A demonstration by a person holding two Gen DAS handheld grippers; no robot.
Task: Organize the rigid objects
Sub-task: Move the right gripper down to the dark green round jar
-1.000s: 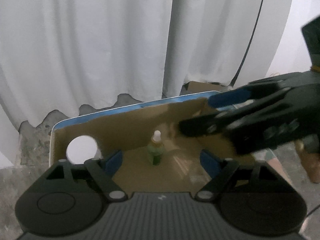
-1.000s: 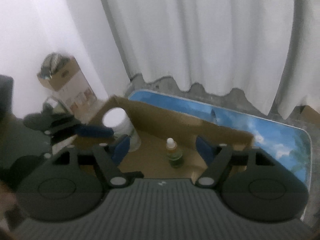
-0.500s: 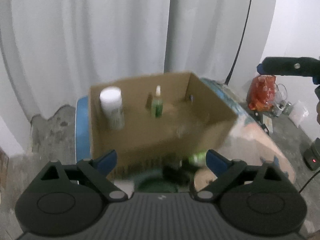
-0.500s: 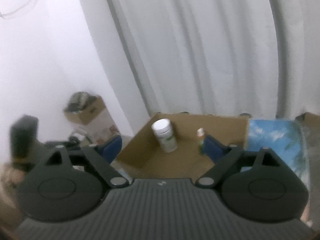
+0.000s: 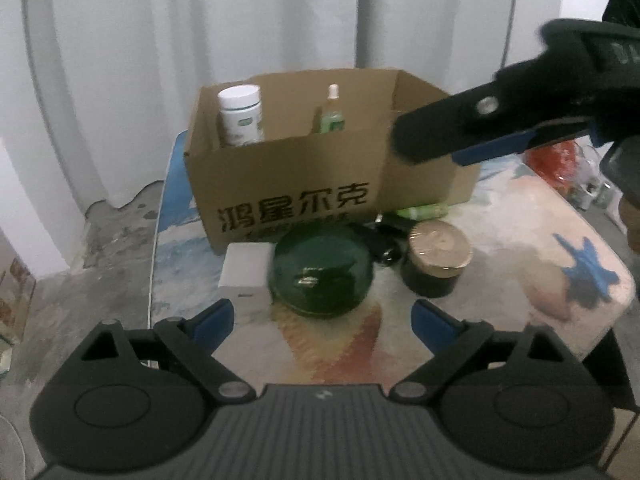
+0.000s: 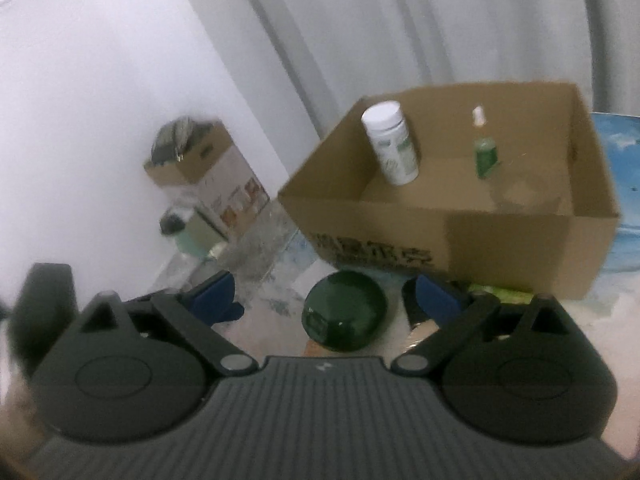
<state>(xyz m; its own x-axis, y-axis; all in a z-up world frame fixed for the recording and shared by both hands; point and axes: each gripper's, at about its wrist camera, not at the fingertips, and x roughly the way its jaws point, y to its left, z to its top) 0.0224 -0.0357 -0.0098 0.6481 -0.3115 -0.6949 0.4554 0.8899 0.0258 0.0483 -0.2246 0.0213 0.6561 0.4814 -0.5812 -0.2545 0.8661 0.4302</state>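
**Two in the box, plenty still out front**

Nearest you, the left gripper (image 5: 322,320) sits spread wide and empty; the right gripper (image 6: 324,298) has just been opening, nothing between its fingers. Both tilt down toward the leftovers: green round tin (image 5: 322,276), white block (image 5: 247,270), gold-lidded jar (image 5: 436,256). Farther back, the cardboard box (image 5: 296,184) already holds the white bottle (image 5: 240,118) and green dropper (image 5: 331,118), both upright.
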